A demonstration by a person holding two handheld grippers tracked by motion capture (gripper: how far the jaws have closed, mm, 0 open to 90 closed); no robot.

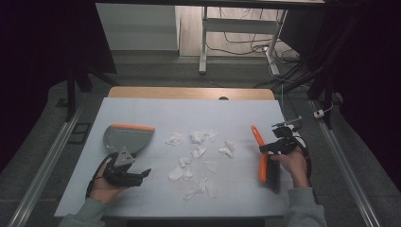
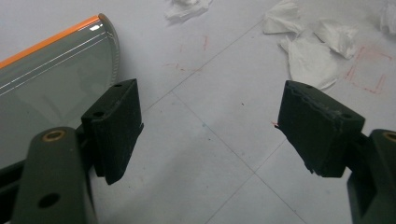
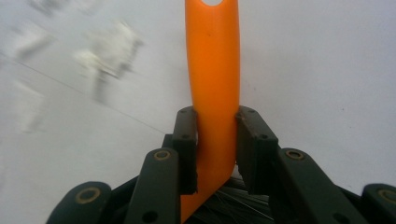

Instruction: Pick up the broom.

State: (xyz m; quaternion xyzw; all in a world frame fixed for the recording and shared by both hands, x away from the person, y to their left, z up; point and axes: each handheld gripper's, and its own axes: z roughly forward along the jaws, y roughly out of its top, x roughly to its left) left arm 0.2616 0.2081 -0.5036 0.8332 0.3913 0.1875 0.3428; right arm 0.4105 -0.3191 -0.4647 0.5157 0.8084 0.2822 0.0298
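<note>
Grey table [image 1: 156, 106], orange-handled brush [image 3: 212, 84], dark bristles

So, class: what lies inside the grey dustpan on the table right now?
Nothing that shows: the dustpan has a bare grey tray in the high and left gripper views. The paper scraps lie outside it on the table. The left gripper covers its near end.

Brush [image 1: 263, 158] in right claw [image 1: 264, 149] (clamped)
</note>
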